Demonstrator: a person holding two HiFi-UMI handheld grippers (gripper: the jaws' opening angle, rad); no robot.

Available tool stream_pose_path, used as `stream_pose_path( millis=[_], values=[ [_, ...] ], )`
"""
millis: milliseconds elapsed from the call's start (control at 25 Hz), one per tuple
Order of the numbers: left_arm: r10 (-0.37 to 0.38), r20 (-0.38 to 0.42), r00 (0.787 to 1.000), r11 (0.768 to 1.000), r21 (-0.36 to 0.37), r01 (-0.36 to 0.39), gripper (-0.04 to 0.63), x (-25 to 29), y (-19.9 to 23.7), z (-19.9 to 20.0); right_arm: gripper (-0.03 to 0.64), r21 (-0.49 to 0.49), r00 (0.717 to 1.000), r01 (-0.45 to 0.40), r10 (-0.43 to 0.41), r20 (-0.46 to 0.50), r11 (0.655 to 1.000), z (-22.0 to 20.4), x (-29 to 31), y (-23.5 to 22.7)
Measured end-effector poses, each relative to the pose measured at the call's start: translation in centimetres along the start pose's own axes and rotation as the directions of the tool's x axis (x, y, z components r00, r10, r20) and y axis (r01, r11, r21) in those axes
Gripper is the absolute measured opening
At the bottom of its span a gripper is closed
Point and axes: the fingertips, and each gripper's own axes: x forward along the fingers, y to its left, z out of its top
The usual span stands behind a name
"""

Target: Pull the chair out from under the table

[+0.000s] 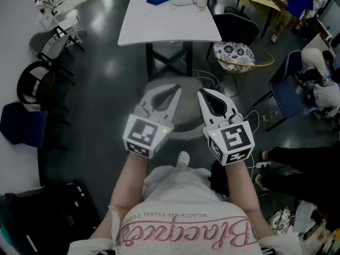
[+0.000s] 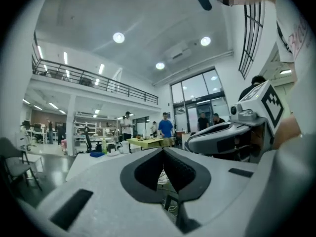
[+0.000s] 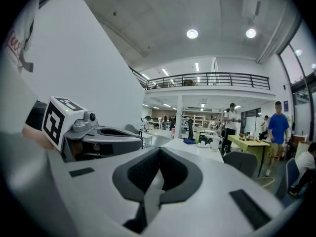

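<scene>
The white table (image 1: 169,20) stands ahead in the head view. A grey chair with a rounded seat (image 1: 186,122) sits on the floor on the near side of it, outside the tabletop's edge and partly hidden by my grippers. My left gripper (image 1: 172,92) and right gripper (image 1: 204,93) hover side by side above that chair, both shut and empty. In the left gripper view the left gripper (image 2: 163,149) points level across the room, its jaws closed on nothing. The right gripper (image 3: 160,149) likewise holds nothing, with the table (image 3: 192,149) beyond it.
A dark chair (image 1: 239,28) and a wicker chair with a patterned cushion (image 1: 236,54) stand right of the table. A blue chair (image 1: 287,89) is further right, another blue chair (image 1: 24,124) and a black one (image 1: 34,84) at the left. Cables lie on the floor.
</scene>
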Motion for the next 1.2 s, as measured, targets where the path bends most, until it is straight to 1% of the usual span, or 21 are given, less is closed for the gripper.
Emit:
stream_pose_path(
  millis=[80, 120, 280, 360, 560, 800, 1000, 1200],
  values=[
    [0.058, 0.019, 0.998, 0.998, 0.013, -0.058, 0.005, 0.4, 1.2, 0.7, 0.005, 0.019, 1.000, 0.013, -0.014, 0.016, 1.000, 0.6, 0.5, -0.6],
    [0.069, 0.027, 0.997, 0.997, 0.022, -0.069, 0.005, 0.6, 1.4, 1.0, 0.005, 0.028, 1.000, 0.018, -0.018, 0.024, 0.999, 0.9, 0.7, -0.9],
    [0.054, 0.049, 0.997, 0.995, 0.077, -0.057, 0.006, 1.8, 1.4, 2.2, 0.005, 0.036, 0.999, 0.027, -0.028, 0.036, 0.999, 1.8, 1.6, -1.8],
    [0.062, 0.056, 0.996, 0.993, 0.093, -0.067, 0.006, 2.4, 1.7, 2.8, 0.005, 0.034, 0.999, 0.023, -0.024, 0.039, 0.999, 2.1, 2.1, -2.2],
    [0.083, 0.053, 0.995, 0.993, 0.082, -0.087, 0.006, 3.7, 2.9, 3.0, 0.005, 0.030, 0.999, 0.014, -0.015, 0.045, 0.999, 2.6, 3.5, -3.0],
    [0.103, 0.037, 0.994, 0.991, 0.081, -0.106, 0.006, 5.0, 3.8, 2.6, 0.005, 0.009, 0.999, 0.015, -0.016, 0.027, 1.000, 2.5, 4.6, -3.6],
    [0.105, 0.035, 0.994, 0.992, 0.068, -0.107, 0.006, 5.4, 3.8, 2.5, 0.005, 0.014, 1.000, 0.008, -0.008, 0.004, 1.000, 1.8, 4.8, -3.8],
    [0.098, 0.035, 0.995, 0.992, 0.074, -0.100, 0.006, 5.6, 3.5, 2.9, 0.005, 0.008, 1.000, -0.008, 0.008, 0.000, 1.000, 1.8, 4.8, -3.5]
  ],
)
